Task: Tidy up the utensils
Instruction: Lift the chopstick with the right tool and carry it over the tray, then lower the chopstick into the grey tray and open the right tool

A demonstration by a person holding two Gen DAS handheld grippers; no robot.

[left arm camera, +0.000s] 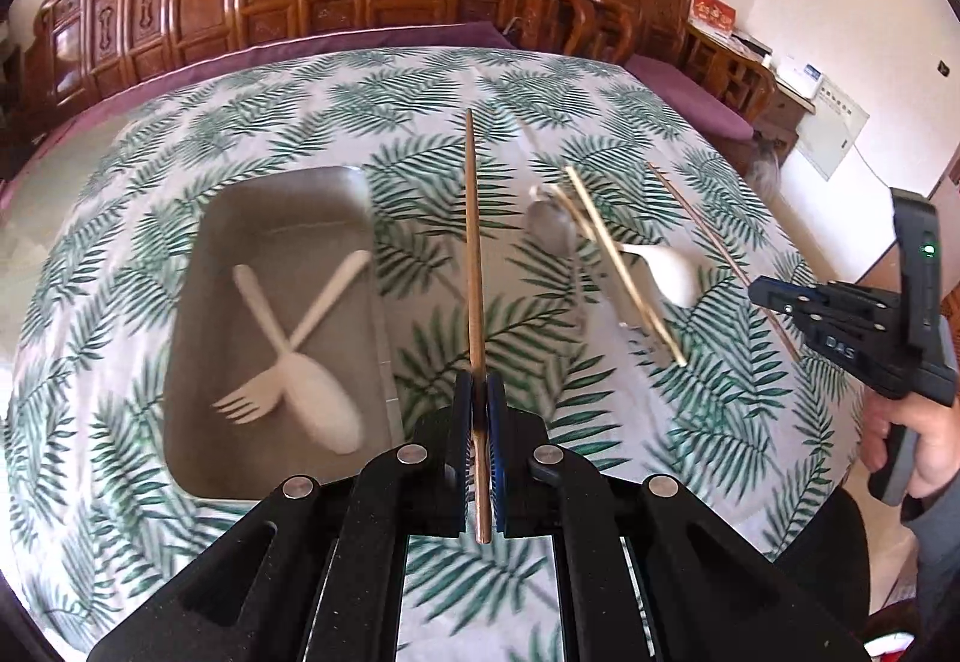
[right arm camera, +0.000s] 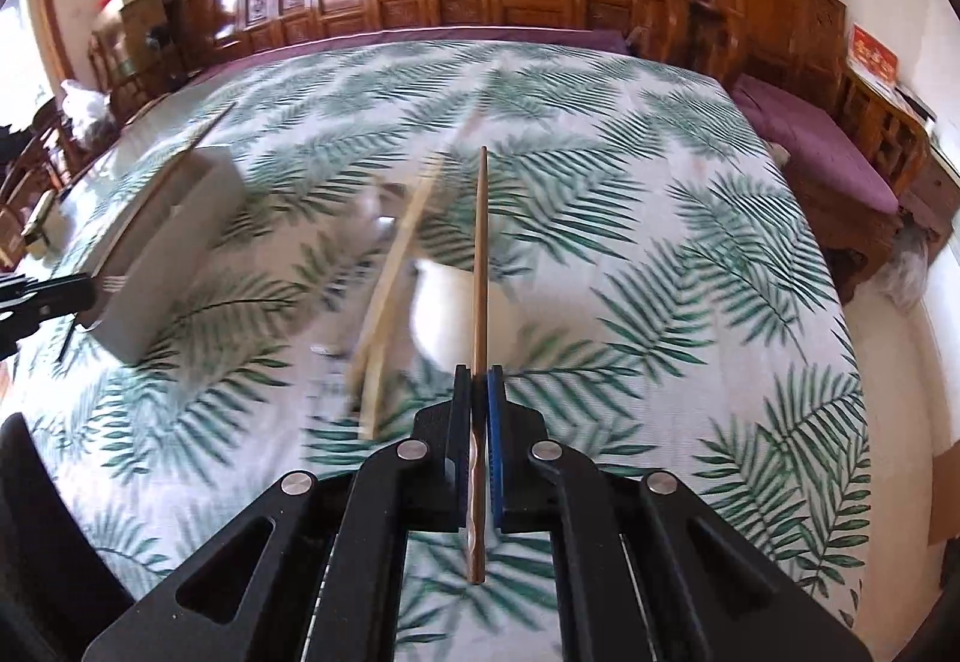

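My left gripper (left arm camera: 479, 383) is shut on a brown chopstick (left arm camera: 474, 254) that points forward over the table, beside a grey tray (left arm camera: 276, 218). The tray holds a white plastic fork (left arm camera: 258, 338) and a white plastic spoon (left arm camera: 318, 392), crossed. My right gripper (right arm camera: 479, 374) is shut on another brown chopstick (right arm camera: 480, 266); it also shows in the left wrist view (left arm camera: 774, 299). Under it lie a pair of pale bamboo chopsticks (right arm camera: 396, 278), a white spoon (right arm camera: 456, 314) and blurred metal utensils. The left wrist view shows the pale chopsticks (left arm camera: 624, 266), white spoon (left arm camera: 666, 272) and a metal spoon (left arm camera: 549, 230).
A table with a palm-leaf cloth (left arm camera: 420, 164) carries everything. The grey tray shows at the left in the right wrist view (right arm camera: 174, 236). Carved wooden benches with purple cushions (right arm camera: 816, 146) stand behind and to the right. My left gripper's tip shows at the far left (right arm camera: 42, 296).
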